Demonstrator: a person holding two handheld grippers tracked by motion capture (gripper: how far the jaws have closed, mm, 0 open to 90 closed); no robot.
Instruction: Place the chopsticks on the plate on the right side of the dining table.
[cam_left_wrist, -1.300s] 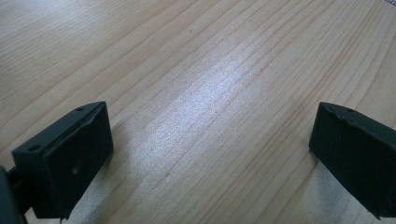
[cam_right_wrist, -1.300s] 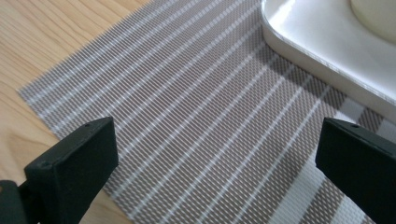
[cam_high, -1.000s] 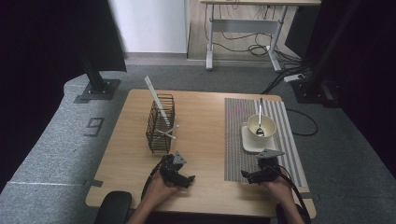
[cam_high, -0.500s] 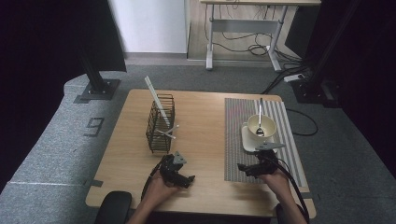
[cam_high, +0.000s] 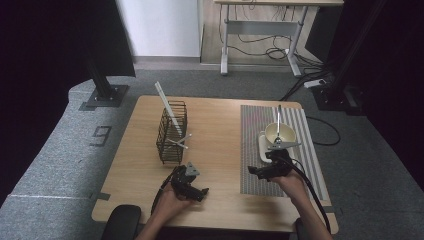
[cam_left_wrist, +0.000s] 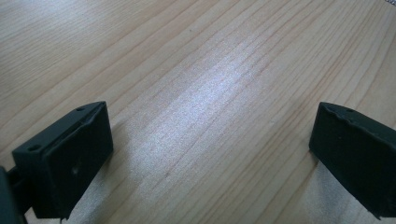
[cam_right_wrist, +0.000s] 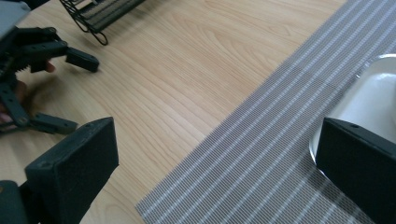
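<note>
My left gripper rests low over bare wood near the table's front edge, its jaws wide apart with nothing between them. My right gripper hovers over the left edge of the grey striped placemat, open and empty. It points toward the left gripper, which appears at the upper left of the right gripper view. A cream bowl with a spoon standing in it sits on a white plate just beyond the right gripper.
A black wire basket holding white sticks stands left of centre on the wooden table; its lower corner is at the top of the right gripper view. Bare wood lies between the basket and the placemat.
My right gripper has shifted left and a little away from me, from the placemat's near right part to its left edge. The left gripper has stayed put.
</note>
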